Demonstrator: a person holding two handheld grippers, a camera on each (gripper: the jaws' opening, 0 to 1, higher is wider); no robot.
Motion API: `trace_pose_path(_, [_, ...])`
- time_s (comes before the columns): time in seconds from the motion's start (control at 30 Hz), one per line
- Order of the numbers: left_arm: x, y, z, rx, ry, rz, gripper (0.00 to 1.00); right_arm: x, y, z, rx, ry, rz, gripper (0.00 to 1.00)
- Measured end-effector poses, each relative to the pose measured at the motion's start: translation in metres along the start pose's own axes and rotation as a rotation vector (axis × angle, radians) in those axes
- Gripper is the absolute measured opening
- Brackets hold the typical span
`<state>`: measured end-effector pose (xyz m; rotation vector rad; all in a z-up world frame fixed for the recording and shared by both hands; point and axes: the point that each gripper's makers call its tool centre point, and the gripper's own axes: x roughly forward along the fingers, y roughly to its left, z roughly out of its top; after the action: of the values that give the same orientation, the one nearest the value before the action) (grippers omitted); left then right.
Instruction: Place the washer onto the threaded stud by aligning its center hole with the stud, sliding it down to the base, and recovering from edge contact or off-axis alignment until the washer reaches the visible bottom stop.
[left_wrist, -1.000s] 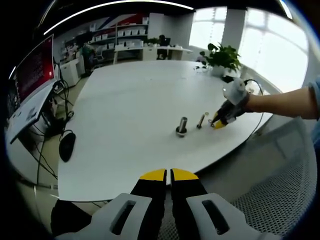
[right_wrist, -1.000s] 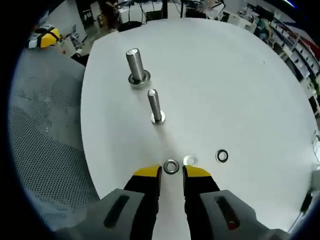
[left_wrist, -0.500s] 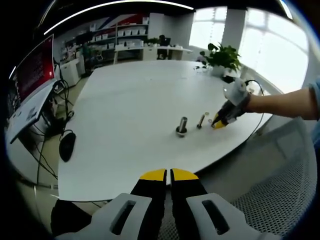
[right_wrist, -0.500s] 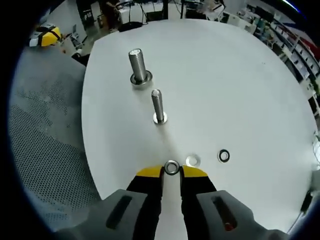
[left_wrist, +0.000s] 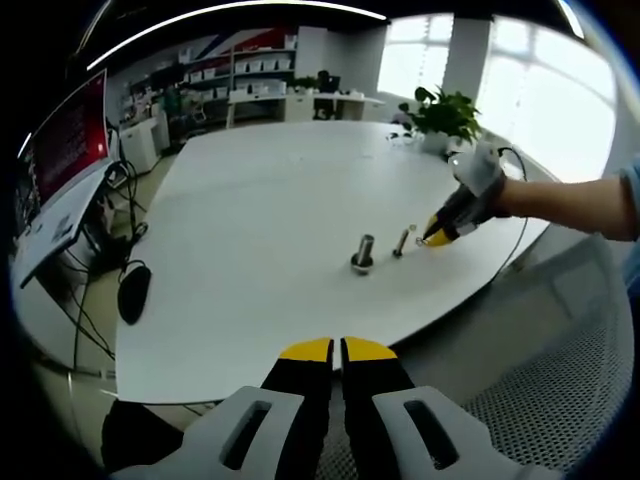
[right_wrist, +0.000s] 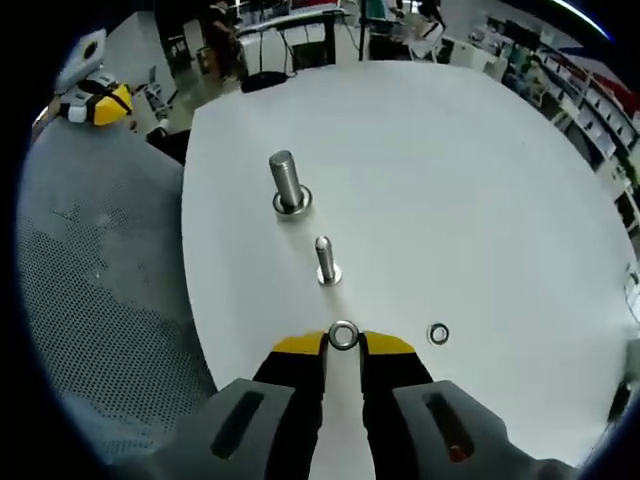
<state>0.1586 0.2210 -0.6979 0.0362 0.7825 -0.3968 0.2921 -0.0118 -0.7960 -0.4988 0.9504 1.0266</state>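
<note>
Right gripper (right_wrist: 343, 342): jaws closed on a washer (right_wrist: 343, 335), pinched between the yellow tips. Left gripper (left_wrist: 336, 350): jaws pressed together, holding nothing, level, off the counter (left_wrist: 280, 220) edge.

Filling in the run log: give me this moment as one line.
right gripper: shut on washer, raised off table | thin stud: bare | spare washer: on table | left gripper: shut, idle

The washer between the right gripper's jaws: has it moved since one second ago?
Yes. The washer, then flat on the table, is lifted; the right gripper rose there.
</note>
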Motion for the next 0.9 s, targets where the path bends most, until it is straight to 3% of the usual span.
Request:
trace_pose_path(0.4, [0.0, -0.001, -0.001, 0.002, 0.009, -0.007, 0.0, -0.013, 0.003, 0.04, -0.022, -0.074, -0.001, 0.14])
trace_pose_path(0.9, [0.0, -0.001, -0.001, 0.002, 0.004, -0.006, 0.0, 0.001, 0.007, 0.044, -0.132, 0.01, -0.004, 0.14])
